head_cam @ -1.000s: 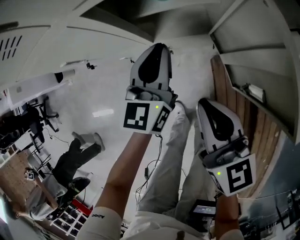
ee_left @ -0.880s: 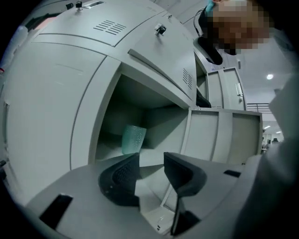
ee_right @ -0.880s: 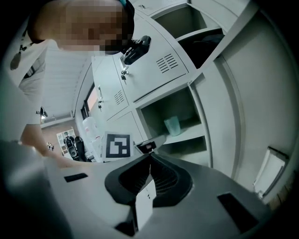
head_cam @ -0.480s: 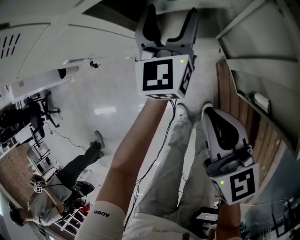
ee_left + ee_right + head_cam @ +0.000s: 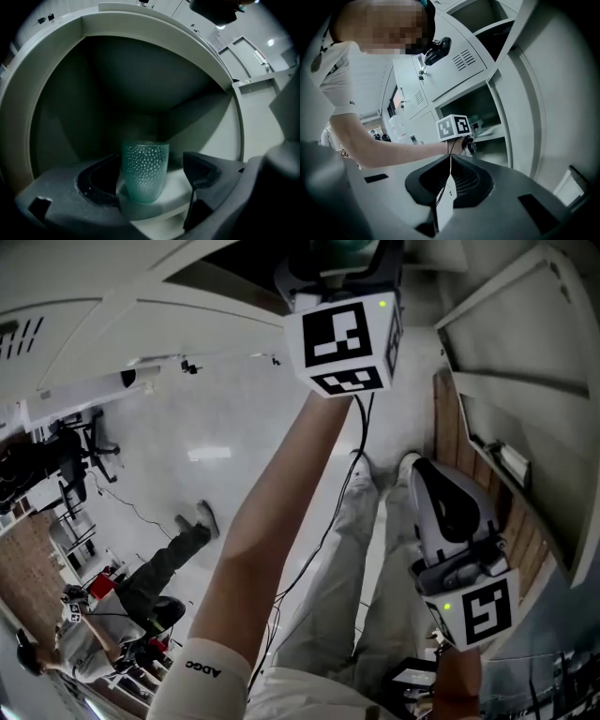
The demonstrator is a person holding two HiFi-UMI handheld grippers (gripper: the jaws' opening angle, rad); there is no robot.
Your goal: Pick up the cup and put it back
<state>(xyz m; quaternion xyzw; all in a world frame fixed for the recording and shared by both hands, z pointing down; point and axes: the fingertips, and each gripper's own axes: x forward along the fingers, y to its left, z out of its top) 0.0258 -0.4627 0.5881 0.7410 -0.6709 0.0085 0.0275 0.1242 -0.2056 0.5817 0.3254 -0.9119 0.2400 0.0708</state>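
A teal dimpled cup [image 5: 144, 171] stands upright on the pale shelf [image 5: 176, 187] inside a dark locker compartment. My left gripper [image 5: 149, 163] reaches into the compartment. Its jaws have just been opening and now stand wide on either side of the cup, pads apart from it. In the head view the left gripper [image 5: 342, 263] is stretched out at the top edge, with its marker cube [image 5: 345, 341] behind the jaws. My right gripper [image 5: 429, 474] hangs lower right, shut and empty. In its own view the right gripper [image 5: 444, 197] has its jaws pressed together.
Open grey locker doors [image 5: 511, 362] stand at the right, with wooden slats [image 5: 459, 456] beside them. More lockers [image 5: 450, 65] show in the right gripper view. A cable [image 5: 323, 521] hangs from the left gripper. Another person [image 5: 159, 563] is far off on the floor.
The left gripper moved up and forward to the locker opening, and its jaws went from shut to wide open. The right gripper stayed almost where it was.
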